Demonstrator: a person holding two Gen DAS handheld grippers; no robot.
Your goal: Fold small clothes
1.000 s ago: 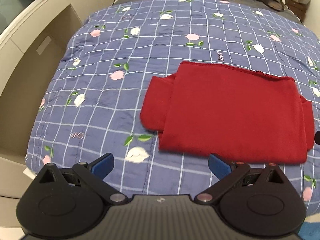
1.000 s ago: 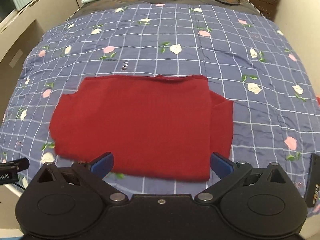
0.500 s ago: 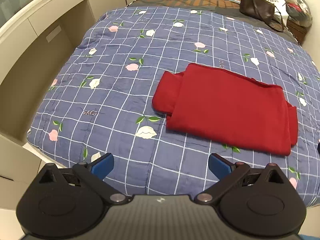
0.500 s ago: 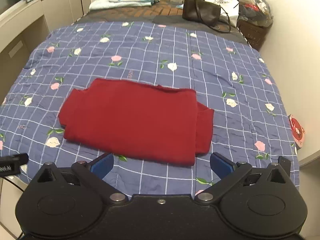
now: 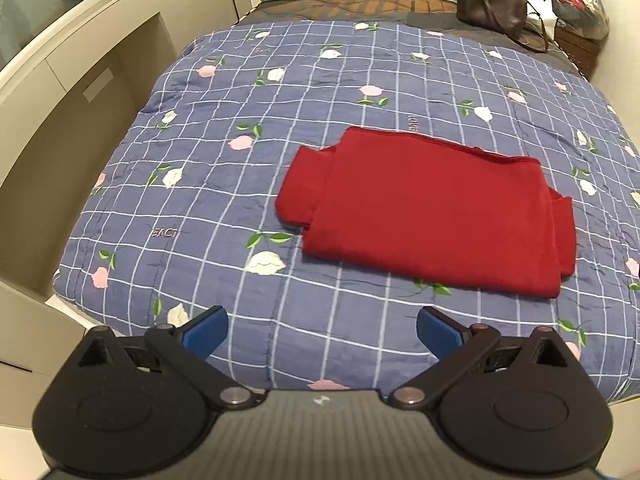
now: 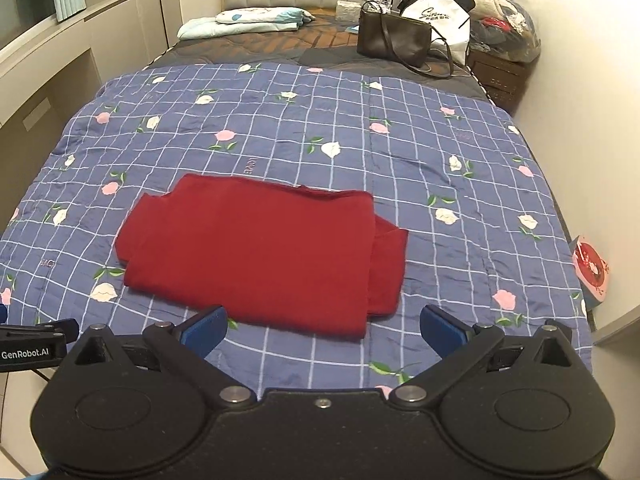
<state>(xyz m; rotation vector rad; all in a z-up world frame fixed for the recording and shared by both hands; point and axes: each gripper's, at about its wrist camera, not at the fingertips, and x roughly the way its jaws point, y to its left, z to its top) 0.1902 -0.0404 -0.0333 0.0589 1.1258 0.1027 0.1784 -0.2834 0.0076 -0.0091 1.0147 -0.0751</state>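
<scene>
a red garment (image 5: 432, 212) is seen folded into a flat, roughly rectangular stack on a blue checked quilt (image 5: 280, 100) with a flower print, spread over a bed. a folded sleeve edge is shown sticking out at the left end, and layered edges are seen at the right end; the top surface is smooth. in the right wrist view the same red garment (image 6: 260, 252) is laid slightly askew across the blue checked quilt (image 6: 440, 152).

the left claw (image 5: 322, 330) is held wide, with nothing between its blue pads, and the garment is found ahead of it and toward its right, apart from the fingers. the right claw (image 6: 324, 330) is likewise held wide and empty; the garment's near edge is seen just beyond its left pad, without visible contact.

a brown handbag (image 6: 394, 40) and a folded pale blue blanket (image 6: 248, 20) are seen at the far end of the bed.
</scene>
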